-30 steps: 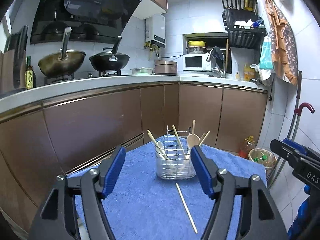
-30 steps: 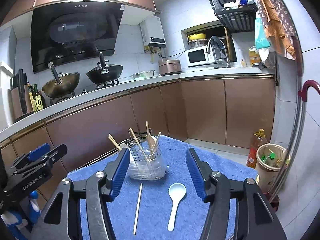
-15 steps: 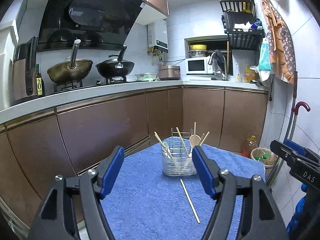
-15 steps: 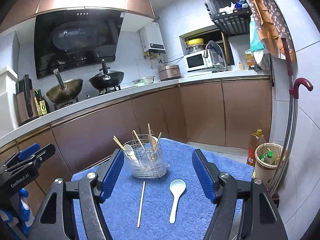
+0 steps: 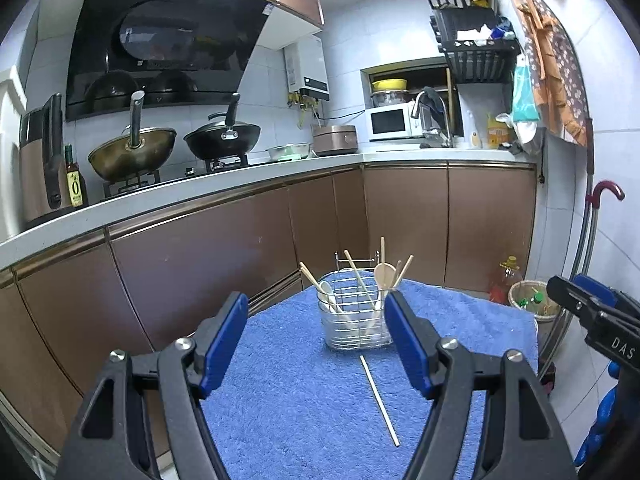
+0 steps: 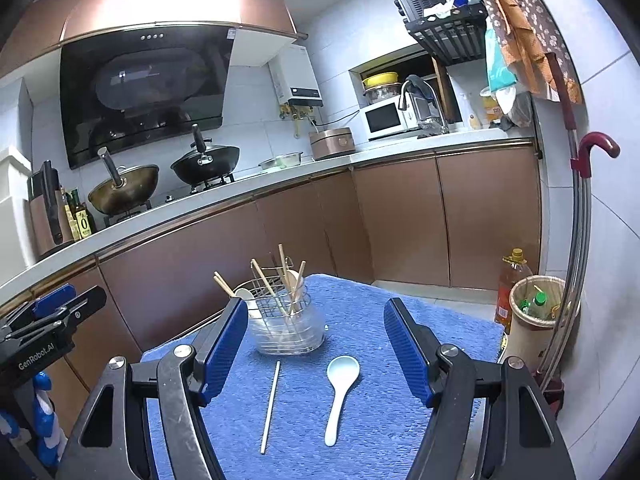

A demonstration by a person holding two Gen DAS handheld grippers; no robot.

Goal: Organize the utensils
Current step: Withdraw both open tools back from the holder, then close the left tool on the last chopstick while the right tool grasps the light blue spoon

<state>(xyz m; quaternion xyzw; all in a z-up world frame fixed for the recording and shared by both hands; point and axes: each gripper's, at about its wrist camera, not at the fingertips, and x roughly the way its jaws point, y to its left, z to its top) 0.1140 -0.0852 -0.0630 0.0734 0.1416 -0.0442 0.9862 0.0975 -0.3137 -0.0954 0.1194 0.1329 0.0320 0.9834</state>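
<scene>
A wire utensil holder [image 5: 356,320] with several chopsticks and spoons in it stands on a blue towel [image 5: 288,392]; it also shows in the right wrist view [image 6: 286,328]. A single chopstick [image 6: 271,406] lies on the towel in front of it, also seen in the left wrist view [image 5: 378,398]. A pale blue spoon [image 6: 339,392] lies to its right. My left gripper [image 5: 316,340] is open and empty, held back from the holder. My right gripper [image 6: 314,350] is open and empty above the chopstick and spoon.
Brown kitchen cabinets [image 5: 200,256] run behind the towel-covered table. A bin [image 6: 536,312] and an oil bottle [image 6: 512,284] stand on the floor at right, beside metal poles [image 6: 576,240]. The stove with two woks [image 5: 176,148] is far off.
Both grippers have pulled back and risen a little from the holder, which now looks smaller. The chopstick and spoon have not moved.
</scene>
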